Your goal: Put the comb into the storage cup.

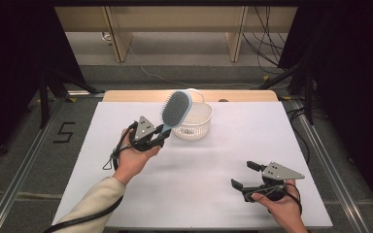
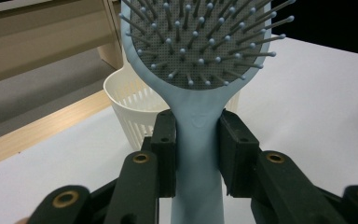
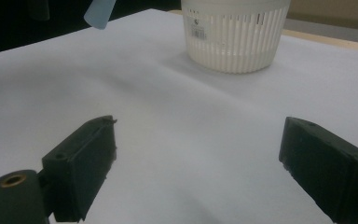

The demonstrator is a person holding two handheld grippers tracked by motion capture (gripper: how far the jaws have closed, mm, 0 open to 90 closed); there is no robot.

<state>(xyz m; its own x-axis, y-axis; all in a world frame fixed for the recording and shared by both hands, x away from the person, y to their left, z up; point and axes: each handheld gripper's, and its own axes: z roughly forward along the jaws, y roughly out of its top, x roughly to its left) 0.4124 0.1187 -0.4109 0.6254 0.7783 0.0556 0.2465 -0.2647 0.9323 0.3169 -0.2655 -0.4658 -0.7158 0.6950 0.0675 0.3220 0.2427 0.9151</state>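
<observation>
A light blue hairbrush point(image 1: 175, 109) with a grey bristle pad is held up off the table by its handle. My left gripper point(image 1: 159, 137) is shut on that handle, and the left gripper view has the brush point(image 2: 200, 121) upright between both jaws, its head over the rim of the white slotted basket point(image 2: 130, 109). The basket point(image 1: 194, 121) stands on the white tabletop point(image 1: 199, 165) just right of the brush. At the front right my right gripper point(image 1: 245, 174) hovers open with nothing between its jaws point(image 3: 196, 163); the basket point(image 3: 235, 37) lies ahead of it, and the handle end of the brush point(image 3: 100, 13) shows at top left.
The table's wooden far edge point(image 1: 126, 95) runs behind the basket. Cables point(image 1: 267, 43) lie on the floor beyond, and a metal rail point(image 1: 320, 145) runs along the right side. A cable point(image 1: 111, 160) trails from the left gripper.
</observation>
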